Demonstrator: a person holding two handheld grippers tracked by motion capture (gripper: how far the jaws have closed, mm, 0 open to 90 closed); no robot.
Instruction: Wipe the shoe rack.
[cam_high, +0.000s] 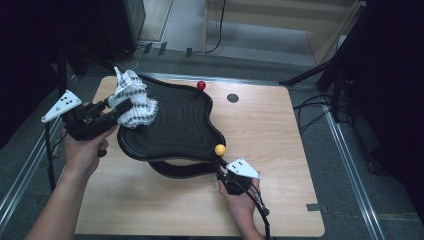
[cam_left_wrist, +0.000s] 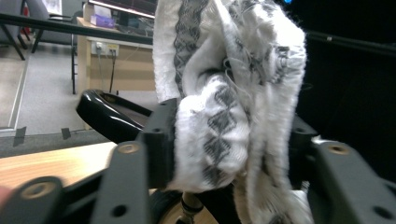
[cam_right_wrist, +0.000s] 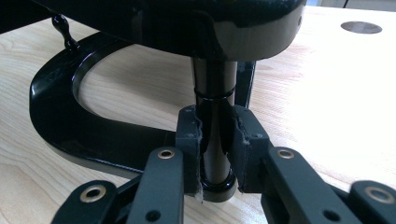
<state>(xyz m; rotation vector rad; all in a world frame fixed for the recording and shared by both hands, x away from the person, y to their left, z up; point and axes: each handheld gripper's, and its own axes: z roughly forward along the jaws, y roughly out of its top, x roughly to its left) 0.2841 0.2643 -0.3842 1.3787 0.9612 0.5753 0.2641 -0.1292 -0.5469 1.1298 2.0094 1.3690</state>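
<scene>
Cloth (cam_high: 134, 102) (patterned) between left gripper (cam_high: 114, 106) pads

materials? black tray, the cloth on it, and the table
Black tray: likely glossy plastic or lacquer, given its sharp reflections and moulded ripples. Cloth: white woven fabric with a grey diamond pattern and frayed threads, gripped in the left tongs. Table: pale wood-grain top, matte; veneer or laminate, can't tell.

A white patterned cloth (cam_left_wrist: 219, 116) sits bunched between the black fingers (cam_left_wrist: 159, 140).

Light wooden table (cam_high: 280, 145); black tray stand (cam_high: 181, 169) directly on it, seemingly alone.
</scene>
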